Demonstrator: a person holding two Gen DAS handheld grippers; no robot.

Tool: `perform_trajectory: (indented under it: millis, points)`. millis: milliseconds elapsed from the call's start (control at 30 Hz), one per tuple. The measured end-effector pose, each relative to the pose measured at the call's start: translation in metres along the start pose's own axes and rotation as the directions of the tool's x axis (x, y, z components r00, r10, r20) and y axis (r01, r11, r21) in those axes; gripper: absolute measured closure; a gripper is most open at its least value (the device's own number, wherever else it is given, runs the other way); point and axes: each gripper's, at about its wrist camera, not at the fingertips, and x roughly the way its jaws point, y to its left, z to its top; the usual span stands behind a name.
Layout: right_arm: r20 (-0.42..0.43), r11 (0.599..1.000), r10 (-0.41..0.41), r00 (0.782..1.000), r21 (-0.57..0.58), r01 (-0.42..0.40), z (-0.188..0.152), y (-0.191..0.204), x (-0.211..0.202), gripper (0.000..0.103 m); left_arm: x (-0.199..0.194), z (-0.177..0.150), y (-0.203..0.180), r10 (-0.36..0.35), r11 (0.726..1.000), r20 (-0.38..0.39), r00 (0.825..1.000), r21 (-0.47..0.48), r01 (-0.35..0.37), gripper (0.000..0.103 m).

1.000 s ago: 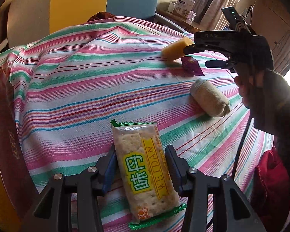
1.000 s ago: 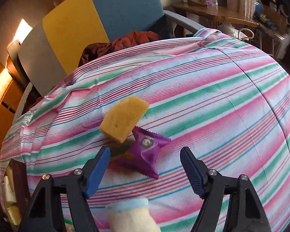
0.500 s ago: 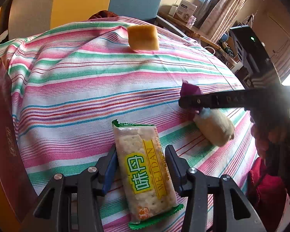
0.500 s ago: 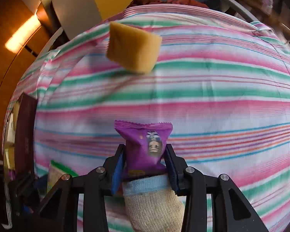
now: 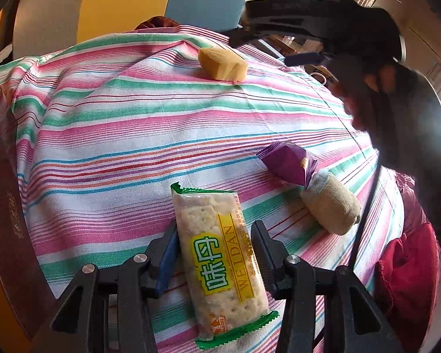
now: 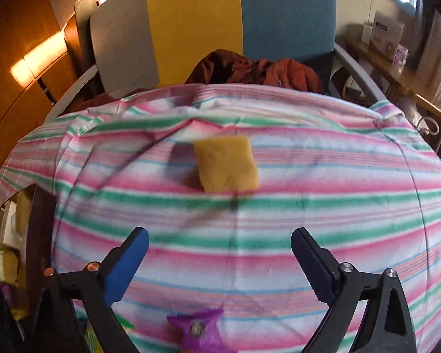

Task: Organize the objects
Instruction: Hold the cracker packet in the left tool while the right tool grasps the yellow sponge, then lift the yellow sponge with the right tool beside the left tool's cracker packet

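Note:
My left gripper is shut on a cracker packet with green ends, low over the striped tablecloth. A purple snack packet lies to its right, leaning on a rolled beige sock. A yellow sponge lies at the far side. My right gripper is open and empty, raised above the cloth, with the sponge ahead of it and the purple packet below and behind its fingers. It shows in the left wrist view above the sponge.
A yellow, blue and grey chair with a rust-red garment stands beyond the table. A dark wooden edge runs along the left. A red cloth hangs at the right edge. A shelf with boxes is at the far right.
My right gripper let go of the purple packet beside the sock, opened, and moved up and forward toward the sponge. My left gripper still holds the cracker packet in place.

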Motion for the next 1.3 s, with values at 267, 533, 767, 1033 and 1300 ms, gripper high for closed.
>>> perform_trajectory:
  millis: [267,533,767,1033,1300]
  points:
    - [-0.139,0.991,-0.121,0.983,-0.080,0.110,0.054,0.015,0.086,0.002,0.000,0.000,-0.002,-0.008,1.000,0.006,1.000,0.014,0.008,0.056]
    - [-0.052,0.997,-0.075,0.996,-0.029,0.073,0.021,0.009,0.030,0.045,-0.001,-0.002,-0.003,-0.005,1.000,0.022,1.000,0.021,0.004,0.057]
    - [0.017,0.999,0.043,0.999,0.023,-0.043,-0.054,-0.002,-0.060,0.044,-0.001,-0.006,-0.008,0.016,0.999,0.046,0.999,0.032,-0.018,0.058]
    - [0.077,0.978,0.122,0.990,0.163,-0.134,-0.156,-0.015,-0.121,0.044,0.000,-0.006,-0.007,0.034,0.999,0.052,0.998,0.037,-0.036,0.059]
    - [-0.035,0.968,0.250,0.968,0.045,-0.248,-0.215,0.036,-0.127,0.044,0.002,-0.004,-0.010,0.056,0.997,0.045,0.997,0.047,-0.058,0.059]
